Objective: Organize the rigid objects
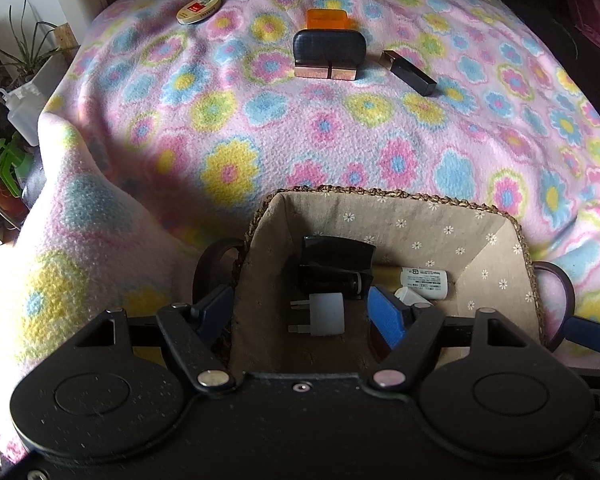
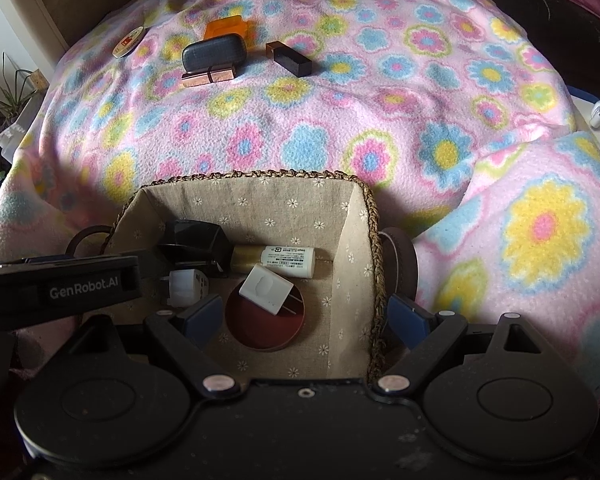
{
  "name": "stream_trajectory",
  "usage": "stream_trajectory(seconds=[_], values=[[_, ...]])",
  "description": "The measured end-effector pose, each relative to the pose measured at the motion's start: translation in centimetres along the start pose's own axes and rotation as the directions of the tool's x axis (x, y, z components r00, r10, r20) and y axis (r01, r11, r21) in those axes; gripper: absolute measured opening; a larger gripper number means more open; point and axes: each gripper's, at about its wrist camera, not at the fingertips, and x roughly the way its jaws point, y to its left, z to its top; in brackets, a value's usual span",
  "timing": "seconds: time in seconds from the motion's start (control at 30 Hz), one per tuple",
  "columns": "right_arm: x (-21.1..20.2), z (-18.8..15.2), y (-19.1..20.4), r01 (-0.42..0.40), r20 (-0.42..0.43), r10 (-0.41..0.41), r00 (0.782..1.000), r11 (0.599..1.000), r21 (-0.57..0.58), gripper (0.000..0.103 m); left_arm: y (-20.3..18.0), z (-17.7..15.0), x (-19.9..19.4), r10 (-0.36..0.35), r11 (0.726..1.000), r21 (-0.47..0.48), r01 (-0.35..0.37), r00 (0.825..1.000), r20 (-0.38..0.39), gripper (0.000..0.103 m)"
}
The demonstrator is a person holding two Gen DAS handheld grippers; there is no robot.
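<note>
Potted plants (image 1: 24,52) stand beside a squeeze bottle (image 1: 22,114).

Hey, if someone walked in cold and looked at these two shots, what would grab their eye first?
Probably the loud pink flower-print blanket that covers the whole surface. Next, the fabric-lined woven basket right in front of both grippers, already holding a white charger plug, a white adapter and a dark box. At the far side, a small cluster waits on the blanket: a dark case with an orange item behind it, and a round tin off to the left.
</note>
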Motion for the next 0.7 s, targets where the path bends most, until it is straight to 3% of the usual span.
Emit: stream_trajectory(seconds=[0.7], values=[[0.5,1.4,-0.3,-0.034,-0.052,0.036,0.998,0.999,0.037,0.093,0.0,0.9,0.3,0.007,1.000,-0.024,-0.007,1.000,-0.017,0.070]])
